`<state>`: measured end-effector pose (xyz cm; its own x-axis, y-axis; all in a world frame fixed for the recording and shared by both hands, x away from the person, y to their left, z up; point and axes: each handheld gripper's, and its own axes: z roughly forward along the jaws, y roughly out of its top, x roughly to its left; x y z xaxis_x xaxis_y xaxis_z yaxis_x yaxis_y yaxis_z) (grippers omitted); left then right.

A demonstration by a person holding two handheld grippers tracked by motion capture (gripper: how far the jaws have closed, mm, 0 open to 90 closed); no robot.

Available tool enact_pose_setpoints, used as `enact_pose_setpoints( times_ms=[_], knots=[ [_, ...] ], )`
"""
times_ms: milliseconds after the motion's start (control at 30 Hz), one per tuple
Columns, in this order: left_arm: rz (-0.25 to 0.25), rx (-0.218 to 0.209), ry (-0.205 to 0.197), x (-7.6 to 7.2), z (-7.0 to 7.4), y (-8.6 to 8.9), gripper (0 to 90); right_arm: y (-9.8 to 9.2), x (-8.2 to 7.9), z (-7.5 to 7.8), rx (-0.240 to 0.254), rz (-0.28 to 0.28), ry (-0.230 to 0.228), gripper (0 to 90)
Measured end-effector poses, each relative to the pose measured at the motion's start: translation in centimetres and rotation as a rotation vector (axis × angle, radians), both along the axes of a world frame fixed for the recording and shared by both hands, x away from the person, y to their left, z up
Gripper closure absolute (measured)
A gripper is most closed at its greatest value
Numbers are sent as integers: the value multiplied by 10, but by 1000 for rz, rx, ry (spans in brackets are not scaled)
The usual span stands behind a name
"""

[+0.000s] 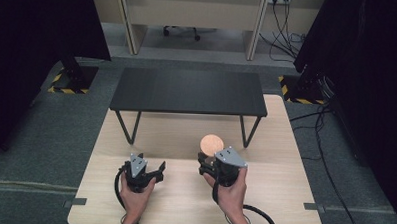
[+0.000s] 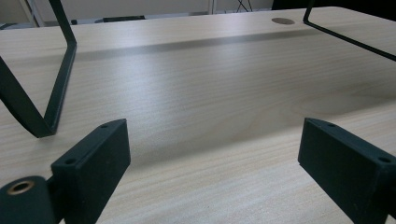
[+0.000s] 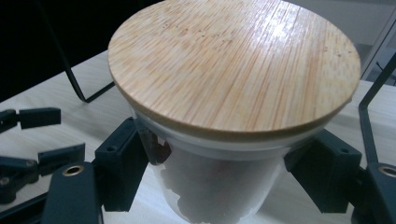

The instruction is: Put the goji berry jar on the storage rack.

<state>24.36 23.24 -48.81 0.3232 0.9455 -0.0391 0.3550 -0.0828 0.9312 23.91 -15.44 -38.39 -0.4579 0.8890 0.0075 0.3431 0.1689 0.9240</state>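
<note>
We see the right gripper [image 1: 208,161] clamped on a glass jar [image 3: 219,186] with a round bamboo lid [image 3: 233,65], held over the wooden table [image 1: 279,190] just in front of the black shelf [image 1: 187,90]. Its dark contents are perhaps coffee beans. The left gripper [image 1: 151,166] rests nearby, jaws apart around nothing.
</note>
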Motion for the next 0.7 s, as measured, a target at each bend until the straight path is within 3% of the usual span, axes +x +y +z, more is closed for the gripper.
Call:
enact_pose_setpoints(
  times_ms=[200, 567, 700],
  knots=[
    [-2, 0, 0, 0, 0, 0, 85, 7, 8, 15, 0, -5, -14, 259],
    [-3, -4, 0, 0, 0, 1, 85, 22, 27, 60, -25, -20, -45, 260],
    [-4, -6, 0, 0, 0, 1, 85, 26, 32, 69, -27, -28, -56, 259]
  ],
)
